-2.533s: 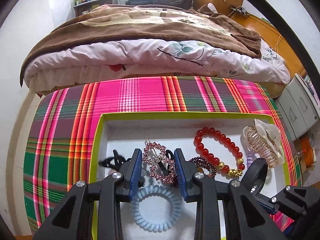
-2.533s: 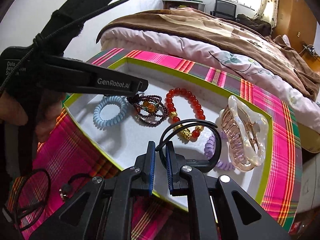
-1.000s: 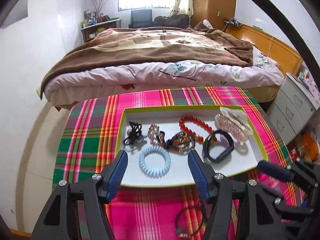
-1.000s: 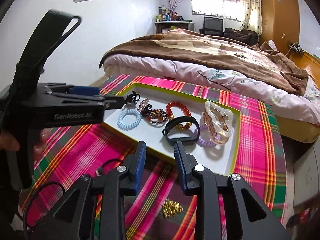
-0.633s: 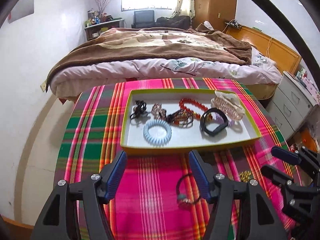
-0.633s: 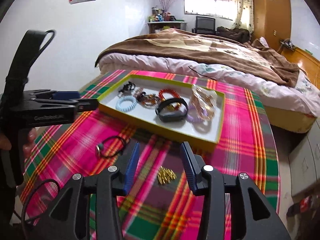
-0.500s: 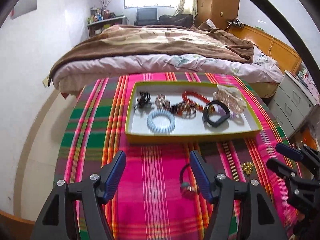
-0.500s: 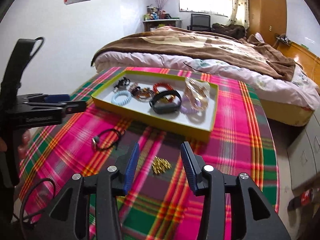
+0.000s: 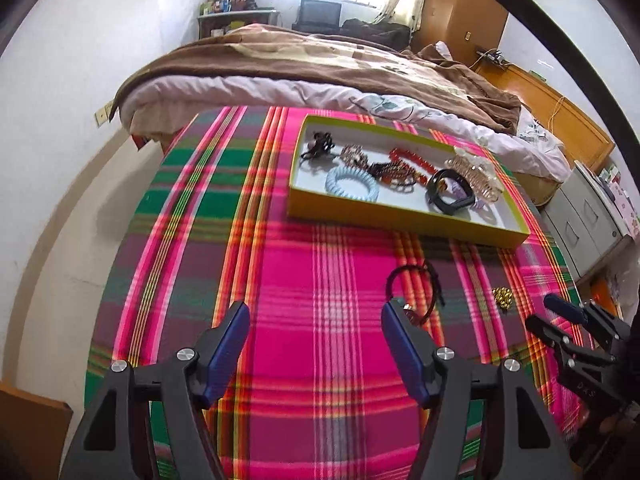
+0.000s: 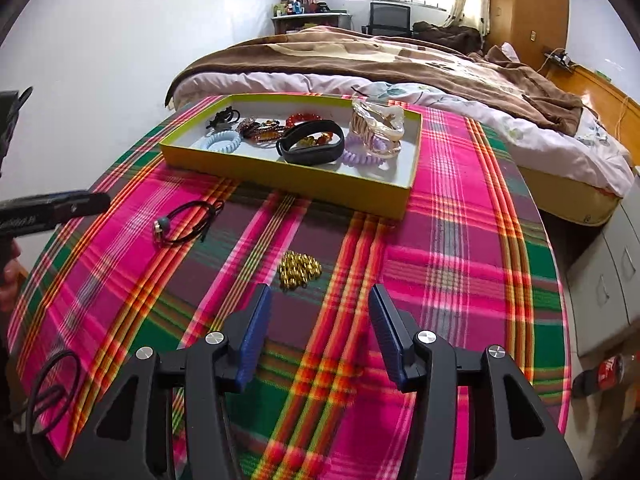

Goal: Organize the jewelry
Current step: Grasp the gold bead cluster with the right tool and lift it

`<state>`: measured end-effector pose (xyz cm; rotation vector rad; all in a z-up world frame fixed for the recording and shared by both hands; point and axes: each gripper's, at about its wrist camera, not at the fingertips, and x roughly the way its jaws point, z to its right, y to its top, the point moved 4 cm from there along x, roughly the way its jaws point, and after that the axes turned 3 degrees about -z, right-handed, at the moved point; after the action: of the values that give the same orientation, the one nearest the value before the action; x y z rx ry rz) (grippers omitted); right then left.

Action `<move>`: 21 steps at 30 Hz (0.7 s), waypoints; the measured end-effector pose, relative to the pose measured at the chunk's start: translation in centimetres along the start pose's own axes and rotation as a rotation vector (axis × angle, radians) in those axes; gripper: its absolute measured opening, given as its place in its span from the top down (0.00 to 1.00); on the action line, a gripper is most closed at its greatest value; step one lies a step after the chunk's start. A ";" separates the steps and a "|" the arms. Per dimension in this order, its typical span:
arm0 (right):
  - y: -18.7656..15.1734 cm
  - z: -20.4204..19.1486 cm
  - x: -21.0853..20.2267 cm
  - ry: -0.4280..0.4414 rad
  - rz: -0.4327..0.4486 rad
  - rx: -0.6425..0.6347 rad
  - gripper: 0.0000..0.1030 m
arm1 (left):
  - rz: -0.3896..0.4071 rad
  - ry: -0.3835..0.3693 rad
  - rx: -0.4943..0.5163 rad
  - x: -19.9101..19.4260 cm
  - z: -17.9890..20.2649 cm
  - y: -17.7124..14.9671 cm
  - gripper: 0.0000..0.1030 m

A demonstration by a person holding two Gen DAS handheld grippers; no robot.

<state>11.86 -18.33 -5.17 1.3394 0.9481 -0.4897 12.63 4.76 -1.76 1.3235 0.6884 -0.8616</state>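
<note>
Sitting on the plaid tablecloth (image 10: 460,216), the yellow tray (image 10: 304,178) already holds most pieces. Two wait outside: the black cord bracelet (image 10: 184,222) and the little gold chain (image 10: 299,265). The left gripper (image 9: 315,330) and right gripper (image 10: 318,312) have just spread wide, and both are empty. The chain, probably loose links, could slip or bunch the cloth if pinched badly.

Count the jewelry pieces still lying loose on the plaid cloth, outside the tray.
2: a black cord bracelet left of centre, a gold bead cluster before the right gripper. Others may be hidden.
</note>
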 end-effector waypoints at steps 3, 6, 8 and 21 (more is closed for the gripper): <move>0.7 -0.6 1.2 0.010 -0.024 -0.011 0.50 | -0.005 0.001 -0.010 0.2 -0.4 -0.3 0.34; 1.3 -1.3 2.2 0.012 -0.040 -0.034 0.51 | -0.013 -0.009 -0.018 0.4 -0.5 -0.5 0.34; 1.4 -1.5 3.0 0.019 -0.062 -0.035 0.51 | -0.020 -0.014 -0.021 0.6 -0.6 -0.6 0.34; 1.3 -1.3 3.0 -0.016 -0.043 -0.020 0.86 | -0.046 -0.064 -0.023 1.7 0.4 -0.7 0.34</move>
<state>14.18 -16.18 -6.75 1.2970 0.9676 -0.5219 12.92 4.15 -3.51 1.2581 0.6789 -0.9269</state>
